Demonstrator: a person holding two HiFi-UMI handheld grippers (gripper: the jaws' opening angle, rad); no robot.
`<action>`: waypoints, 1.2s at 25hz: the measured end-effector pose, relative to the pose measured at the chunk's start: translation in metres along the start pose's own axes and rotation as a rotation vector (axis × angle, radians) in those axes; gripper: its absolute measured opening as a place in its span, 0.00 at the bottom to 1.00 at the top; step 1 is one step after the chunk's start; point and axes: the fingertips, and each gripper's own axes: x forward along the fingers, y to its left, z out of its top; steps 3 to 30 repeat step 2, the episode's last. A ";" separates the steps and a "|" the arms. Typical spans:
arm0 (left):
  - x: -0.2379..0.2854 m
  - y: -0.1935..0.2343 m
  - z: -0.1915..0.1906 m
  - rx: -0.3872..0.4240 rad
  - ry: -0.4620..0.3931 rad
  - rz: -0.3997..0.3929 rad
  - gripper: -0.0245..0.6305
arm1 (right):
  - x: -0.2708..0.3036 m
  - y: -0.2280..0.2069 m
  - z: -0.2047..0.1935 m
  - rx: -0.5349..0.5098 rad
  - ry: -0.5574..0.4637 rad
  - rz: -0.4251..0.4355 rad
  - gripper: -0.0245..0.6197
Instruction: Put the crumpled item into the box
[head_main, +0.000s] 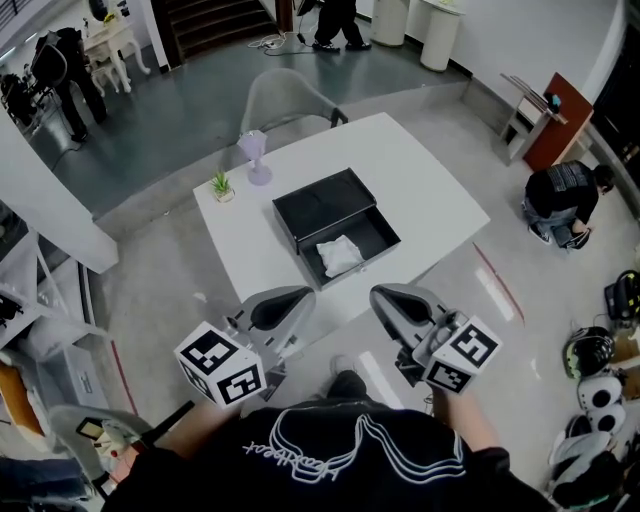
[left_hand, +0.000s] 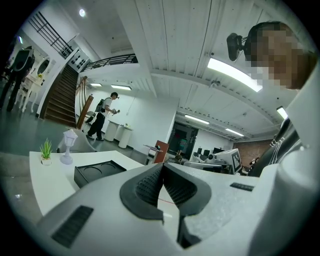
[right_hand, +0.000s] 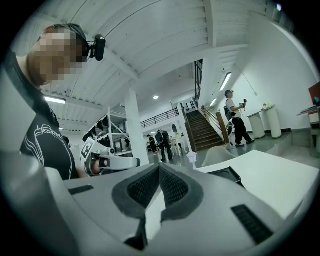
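Head view: white table (head_main: 420, 190) w/ black box (head_main: 320, 205) about mid-surface, its open compartment on the side twd the near edge. Crumpled item (head_main: 340, 255), white, lies inside that open compartment. Small plant (head_main: 221, 185) & lavender lamp (head_main: 254, 155) stand by the far-left corner. Left gripper (head_main: 290, 303) & right gripper (head_main: 392, 300) are both off the near edge, close to the person's chest, apart from each other and well clear of the box.

Left gripper view: jaws pressed together, nothing btwn them. Box (left_hand: 97, 172), plant (left_hand: 46, 150) & lamp (left_hand: 67, 145) sit beyond on the table (left_hand: 50, 182).

Right gripper view: jaws fully together, empty. Box corner (right_hand: 227, 175) & table (right_hand: 272, 175) at right; left gripper (right_hand: 107, 162) at left.
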 end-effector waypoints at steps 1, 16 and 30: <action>0.002 0.002 0.000 -0.001 0.001 0.003 0.04 | 0.001 -0.003 0.000 -0.001 0.002 0.001 0.04; 0.005 0.003 0.000 -0.002 0.002 0.006 0.04 | 0.001 -0.005 -0.001 -0.002 0.003 0.002 0.04; 0.005 0.003 0.000 -0.002 0.002 0.006 0.04 | 0.001 -0.005 -0.001 -0.002 0.003 0.002 0.04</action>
